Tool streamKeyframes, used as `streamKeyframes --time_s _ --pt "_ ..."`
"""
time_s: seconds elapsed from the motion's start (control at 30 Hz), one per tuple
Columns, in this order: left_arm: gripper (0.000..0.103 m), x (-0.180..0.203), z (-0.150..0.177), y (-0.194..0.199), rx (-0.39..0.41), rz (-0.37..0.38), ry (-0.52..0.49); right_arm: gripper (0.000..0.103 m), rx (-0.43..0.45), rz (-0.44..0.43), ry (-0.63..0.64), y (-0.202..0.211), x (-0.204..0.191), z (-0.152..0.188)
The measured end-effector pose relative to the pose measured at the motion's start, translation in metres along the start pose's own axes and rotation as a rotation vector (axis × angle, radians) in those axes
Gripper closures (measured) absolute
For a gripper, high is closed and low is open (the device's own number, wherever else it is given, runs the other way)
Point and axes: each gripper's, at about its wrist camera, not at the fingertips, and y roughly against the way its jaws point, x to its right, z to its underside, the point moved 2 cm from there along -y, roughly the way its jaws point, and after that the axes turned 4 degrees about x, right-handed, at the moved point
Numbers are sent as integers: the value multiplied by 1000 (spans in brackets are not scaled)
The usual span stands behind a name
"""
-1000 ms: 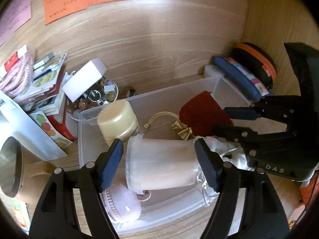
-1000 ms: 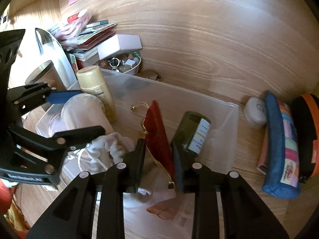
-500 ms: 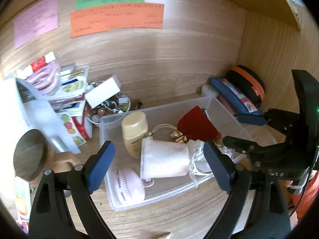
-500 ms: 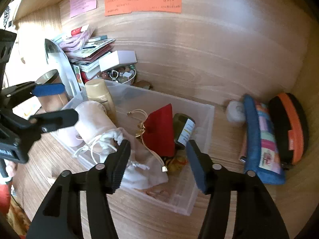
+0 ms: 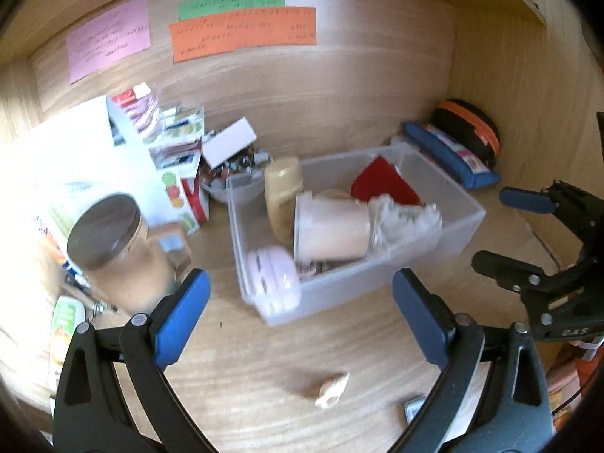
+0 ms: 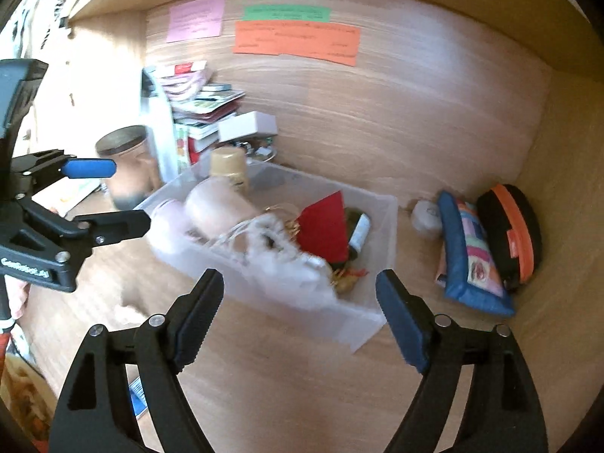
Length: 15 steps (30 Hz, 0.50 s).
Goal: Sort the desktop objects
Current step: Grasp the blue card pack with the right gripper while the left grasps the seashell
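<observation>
- You are working in a wooden desk alcove: a wood-grain desktop point(image 5: 271, 351), a matching back wall and a side wall on your right.
- Paper notes are stuck on the back wall: a pink note point(image 5: 107, 43), a green strip point(image 5: 232, 3) and, just below that, a long orange note point(image 5: 243, 32).
- A clear plastic bin point(image 5: 458, 204), rectangular with frosted walls, sits mid-desk in front of both grippers.
- Inside it you have a tan bottle point(image 5: 283, 192), a pale frosted jar point(image 5: 330, 226) lying on its side, a pink ribbed round item point(image 5: 273, 283) at the near left corner, a crumpled white drawstring bag point(image 5: 400, 219), a red cloth pouch point(image 5: 381, 183) and a dark green bottle point(image 6: 358, 232) with a white label.
- Left of the bin stand a glass jar point(image 5: 113, 249) with a dark round lid, a stack of booklets point(image 5: 177, 151) and a white box point(image 5: 228, 141) resting over a small bowl of trinkets.
- Right of the bin, against the side wall, lie a blue patchwork pencil case point(image 6: 472, 256) and a black case with orange trim point(image 6: 509, 226); a small white round object point(image 6: 424, 213) sits just beside them.
- A pale crumpled scrap point(image 5: 332, 390) lies on the bare desktop near you.
- Your left gripper point(image 5: 298, 321) hangs short of the bin, fingers spread wide and empty.
- Your right gripper point(image 6: 298, 313) is likewise spread wide, holding nothing, just short of the bin.
</observation>
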Motion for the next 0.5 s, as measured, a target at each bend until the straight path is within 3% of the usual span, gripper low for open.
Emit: streamKeyframes --time_s 0.37,0.5 --pt "5 1 56 -2 -101 2 -13 22 -57 -95 31 16 -48 53" --pt "5 4 75 -5 -142 -33 -61 22 -106 -179 60 12 -69 73"
